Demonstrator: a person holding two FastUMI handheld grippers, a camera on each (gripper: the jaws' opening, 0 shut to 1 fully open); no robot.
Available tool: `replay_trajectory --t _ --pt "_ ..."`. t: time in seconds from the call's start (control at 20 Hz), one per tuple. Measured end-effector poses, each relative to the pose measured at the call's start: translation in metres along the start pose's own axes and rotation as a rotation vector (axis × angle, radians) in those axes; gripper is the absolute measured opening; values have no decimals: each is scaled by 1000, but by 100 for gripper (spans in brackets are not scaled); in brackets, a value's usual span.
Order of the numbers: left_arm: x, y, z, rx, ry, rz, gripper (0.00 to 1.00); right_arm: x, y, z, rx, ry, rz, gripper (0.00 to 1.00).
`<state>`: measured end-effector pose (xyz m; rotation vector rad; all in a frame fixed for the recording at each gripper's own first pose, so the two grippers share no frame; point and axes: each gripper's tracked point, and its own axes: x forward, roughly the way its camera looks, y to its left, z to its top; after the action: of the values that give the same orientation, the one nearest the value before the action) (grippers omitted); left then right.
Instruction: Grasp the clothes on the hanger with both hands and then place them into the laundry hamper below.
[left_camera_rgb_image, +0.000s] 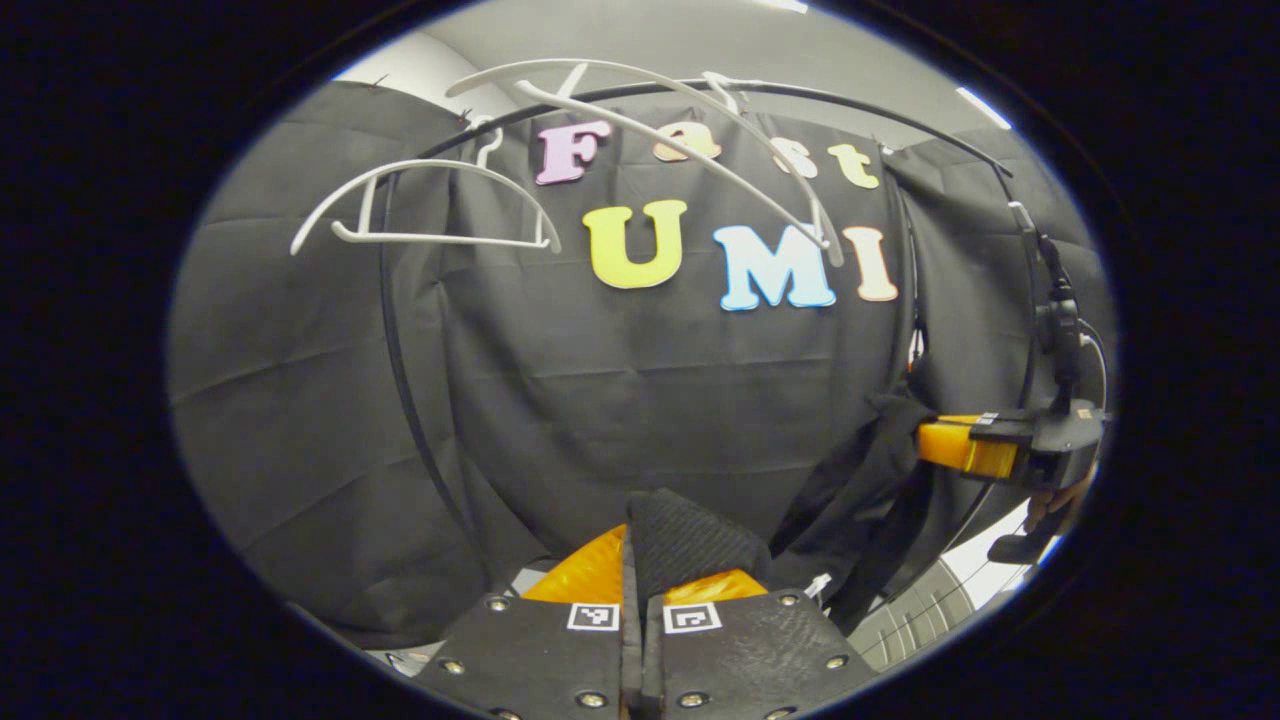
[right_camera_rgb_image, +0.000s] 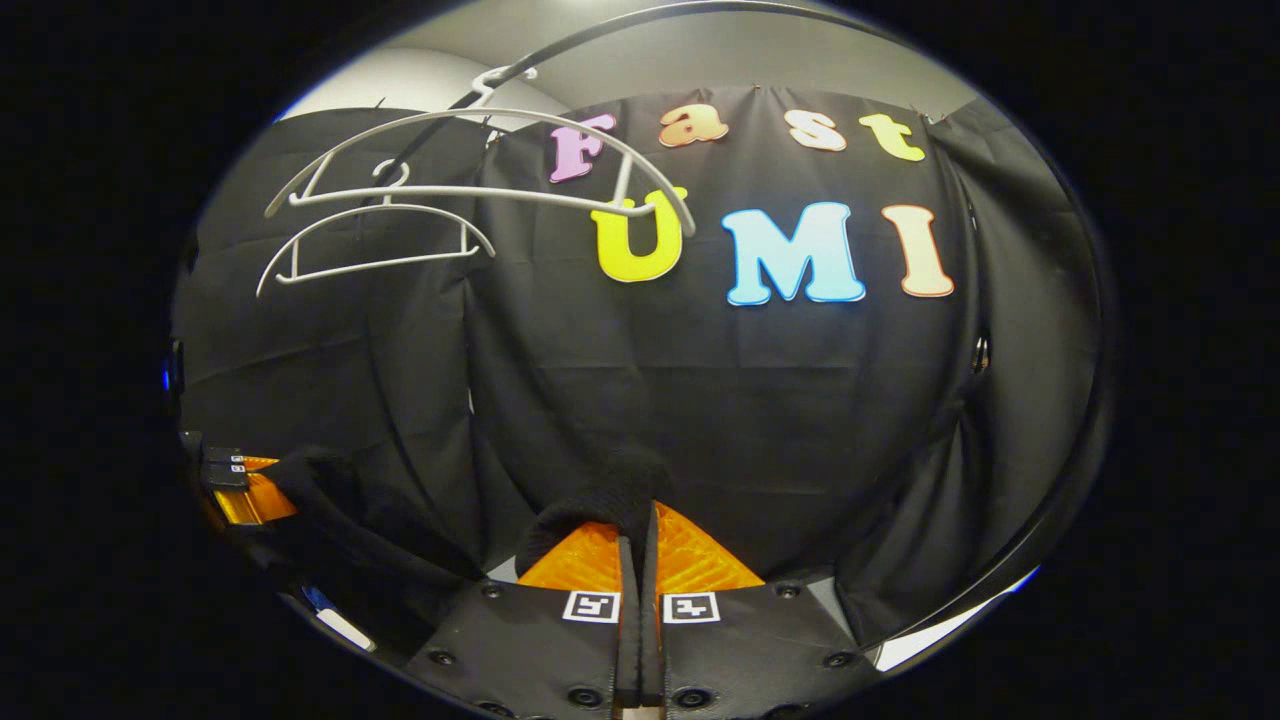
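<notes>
The black knitted garment is off the hangers and hangs between the two grippers. In the left gripper view my left gripper is shut on one bunched edge of it. Farther right, the right gripper pinches another part of the cloth, with a hand behind it. In the right gripper view my right gripper is shut on a fold of the garment. The left gripper shows low at the left with the dark cloth draped from it.
Bare white hangers hang from a curved black rail overhead, and they also appear in the right gripper view as hangers. A black rack post stands at the left. Pale floor shows low right.
</notes>
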<state>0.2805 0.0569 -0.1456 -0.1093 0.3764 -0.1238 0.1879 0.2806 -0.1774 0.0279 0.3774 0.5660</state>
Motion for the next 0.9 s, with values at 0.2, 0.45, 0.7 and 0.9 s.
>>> replay_trajectory --t 0.2,0.45,0.7,0.9 --pt "3 -1 -9 -40 18 -28 0 -5 35 -15 -3 30 72 2" --pt "7 -2 -24 -115 52 1 2 -1 54 -45 31 72 113 1" --pt "22 -13 -82 -120 195 33 1 12 53 -105 68 207 100 4" --pt "34 -11 -140 -113 342 59 3 13 50 -155 52 323 92 5"
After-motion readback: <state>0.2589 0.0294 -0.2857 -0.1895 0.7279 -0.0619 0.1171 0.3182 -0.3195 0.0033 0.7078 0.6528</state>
